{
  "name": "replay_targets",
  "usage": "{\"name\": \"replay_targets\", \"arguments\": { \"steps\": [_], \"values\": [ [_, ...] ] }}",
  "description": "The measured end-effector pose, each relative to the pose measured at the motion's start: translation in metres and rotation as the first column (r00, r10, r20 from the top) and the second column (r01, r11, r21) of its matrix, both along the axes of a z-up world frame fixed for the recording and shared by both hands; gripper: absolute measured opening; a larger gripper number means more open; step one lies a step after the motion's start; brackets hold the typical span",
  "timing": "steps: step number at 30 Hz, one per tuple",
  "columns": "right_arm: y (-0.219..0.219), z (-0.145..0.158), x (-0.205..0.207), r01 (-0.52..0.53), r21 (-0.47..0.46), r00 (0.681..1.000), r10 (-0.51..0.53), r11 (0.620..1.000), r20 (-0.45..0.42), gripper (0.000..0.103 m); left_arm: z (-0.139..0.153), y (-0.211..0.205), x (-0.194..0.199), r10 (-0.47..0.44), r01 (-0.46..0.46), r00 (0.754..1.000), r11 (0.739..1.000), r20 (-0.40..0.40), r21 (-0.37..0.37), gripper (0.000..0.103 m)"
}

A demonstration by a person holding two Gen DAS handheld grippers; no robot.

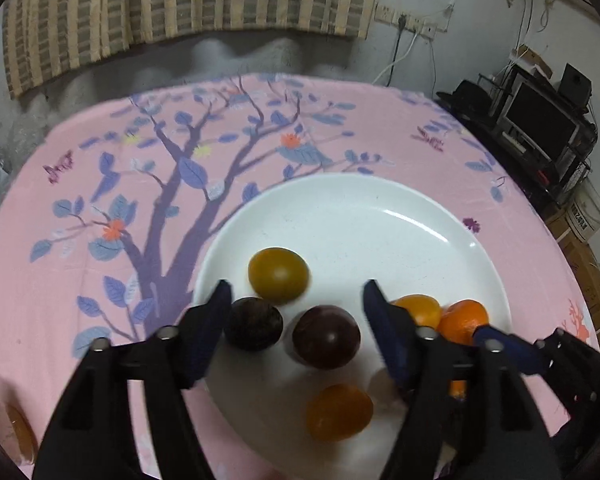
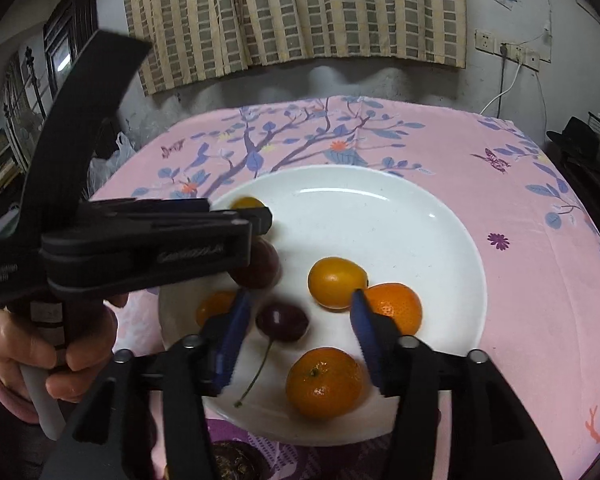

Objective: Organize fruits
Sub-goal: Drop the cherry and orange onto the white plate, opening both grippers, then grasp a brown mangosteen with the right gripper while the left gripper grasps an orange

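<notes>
Hovering over white plate [image 1: 380, 216], left gripper [image 1: 296, 292] jaws apart, right gripper [image 2: 300, 304] jaws apart, both empty

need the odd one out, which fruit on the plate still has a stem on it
The dark red cherry, lying between the right gripper's open fingers: a long thin stem trails from it toward the plate's near rim. No other fruit shows one.

Pink floral tablecloth [image 1: 80, 240], striped curtain [image 2: 300, 12]

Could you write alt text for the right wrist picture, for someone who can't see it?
An open claw with blue fingers hovers over a white plate of oranges and dark fruit, nearest a stemmed cherry. At left, a hand holds a second black claw over the plate, on a pink floral cloth.
</notes>
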State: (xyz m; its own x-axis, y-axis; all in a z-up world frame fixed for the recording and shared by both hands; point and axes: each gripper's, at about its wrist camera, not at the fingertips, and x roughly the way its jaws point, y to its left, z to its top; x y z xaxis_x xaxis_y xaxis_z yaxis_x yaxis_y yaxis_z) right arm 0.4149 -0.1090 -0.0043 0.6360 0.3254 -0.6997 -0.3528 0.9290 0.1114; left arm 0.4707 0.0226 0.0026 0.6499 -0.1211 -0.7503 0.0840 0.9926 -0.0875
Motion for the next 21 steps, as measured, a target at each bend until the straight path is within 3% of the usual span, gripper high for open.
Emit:
{"name": "replay_targets", "arguments": {
  "steps": [2, 5, 8, 13, 17, 21],
  "values": [
    [-0.008, 0.011, -0.008, 0.001, 0.036, 1.000, -0.002, 0.999, 0.013, 0.056, 0.015, 0.001, -0.023, 0.017, -0.019, 0.999, 0.999, 0.051, 0.037, 0.093],
    [-0.021, 0.022, -0.021, 0.016, 0.075, 0.999, -0.018, 0.997, 0.030, 0.059, 0.029, 0.003, -0.064, 0.013, -0.023, 0.994, 0.996, 0.107, 0.092, 0.097],
    [-0.034, 0.025, -0.045, 0.021, 0.083, 0.998, -0.026, 0.996, 0.063, 0.060, 0.032, 0.014, -0.109, 0.019, -0.033, 0.988, 0.995, 0.152, 0.091, 0.098],
    [-0.056, 0.001, -0.084, 0.049, 0.099, 0.999, -0.051, 0.994, 0.017, 0.060, 0.006, 0.035, -0.164, 0.061, -0.069, 0.990, 0.996, 0.130, 0.054, 0.098],
    [-0.075, -0.016, -0.105, 0.085, 0.084, 0.996, -0.083, 0.993, -0.028, 0.060, -0.016, 0.051, -0.189, 0.100, -0.100, 0.993, 0.995, 0.055, 0.007, 0.098],
    [-0.094, -0.032, -0.117, 0.125, 0.091, 0.989, -0.117, 0.988, -0.088, 0.056, -0.020, 0.059, -0.206, 0.112, -0.112, 0.991, 0.994, 0.071, -0.005, 0.098]
  ]
}}
